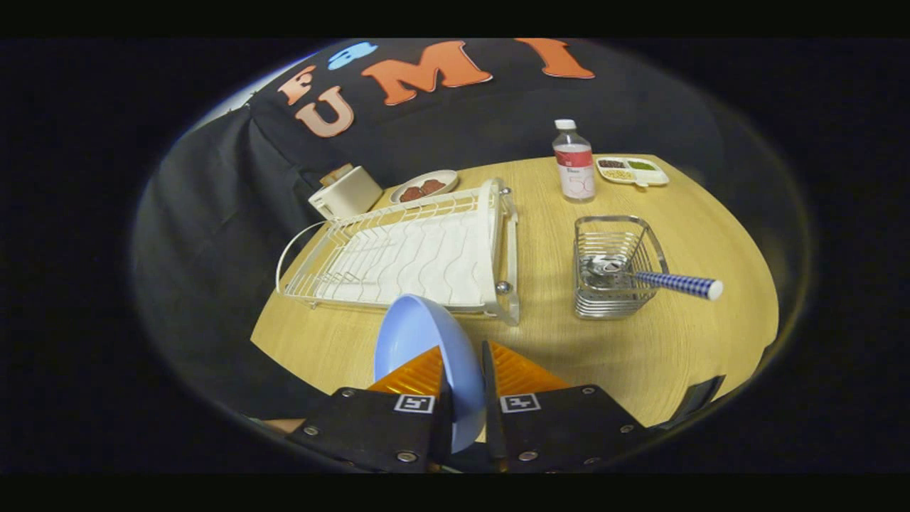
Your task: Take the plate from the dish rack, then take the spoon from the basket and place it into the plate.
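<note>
Plate (416,348), pale blue, likely light, stiff, slick plastic; pinched on edge at rim between both fingers of gripper (466,384), clear of dish rack (412,256)

Black screwed gripper (466,370) body bears 2 square markers.

A round table (540,355) with a pale wood-grain top stands in the booth, lit evenly from above so its surface shows a soft sheen. Black cloth (213,213) hangs behind it as the wall and drapes down along one side in loose folds. Where the cloth ends, a sliver of paler, brighter surface shows behind it.
</note>
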{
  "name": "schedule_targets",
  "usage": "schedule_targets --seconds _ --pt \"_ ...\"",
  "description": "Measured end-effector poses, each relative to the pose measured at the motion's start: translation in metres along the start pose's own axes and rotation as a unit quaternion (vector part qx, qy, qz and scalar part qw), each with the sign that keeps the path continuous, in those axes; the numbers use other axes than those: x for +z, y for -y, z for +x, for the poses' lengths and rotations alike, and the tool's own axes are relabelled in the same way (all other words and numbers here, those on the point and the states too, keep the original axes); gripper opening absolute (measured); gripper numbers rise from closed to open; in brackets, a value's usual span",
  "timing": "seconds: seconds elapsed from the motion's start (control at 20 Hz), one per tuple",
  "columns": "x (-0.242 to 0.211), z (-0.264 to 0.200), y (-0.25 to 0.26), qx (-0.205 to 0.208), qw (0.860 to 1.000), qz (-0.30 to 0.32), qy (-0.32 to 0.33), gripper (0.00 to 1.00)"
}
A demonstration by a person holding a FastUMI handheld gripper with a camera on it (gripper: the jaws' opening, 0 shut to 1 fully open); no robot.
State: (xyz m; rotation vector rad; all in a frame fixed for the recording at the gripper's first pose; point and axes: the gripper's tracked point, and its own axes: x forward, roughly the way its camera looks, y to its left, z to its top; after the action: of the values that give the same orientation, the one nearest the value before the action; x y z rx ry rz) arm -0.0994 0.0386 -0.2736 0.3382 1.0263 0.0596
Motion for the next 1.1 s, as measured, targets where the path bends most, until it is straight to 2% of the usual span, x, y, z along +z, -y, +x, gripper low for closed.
schedule_targets --seconds 0.15,0.3,0.4,0.5,0.6,0.7,0.9,0.95,1.1 --pt "-0.014 0.007 0.0 0.024 0.999 0.041 0.011 0.19" --pt "-0.026 0.016 0.004 0.027 0.997 0.068 0.027 0.19" --pt "-0.031 0.026 0.008 0.024 0.996 0.08 0.033 0.21" --pt "-0.036 0.034 0.022 0.001 0.996 0.074 0.038 0.23" --pt "-0.035 0.033 0.02 0.011 0.995 0.079 0.052 0.25" --pt "-0.022 0.026 0.025 0.013 0.993 0.08 0.088 0.32" --pt "0.004 0.007 0.052 -0.031 0.984 0.051 0.17 0.53" --pt "0.01 0.002 0.06 -0.043 0.981 0.043 0.185 0.62" --pt "0.029 -0.013 0.084 -0.087 0.967 0.04 0.237 0.76"
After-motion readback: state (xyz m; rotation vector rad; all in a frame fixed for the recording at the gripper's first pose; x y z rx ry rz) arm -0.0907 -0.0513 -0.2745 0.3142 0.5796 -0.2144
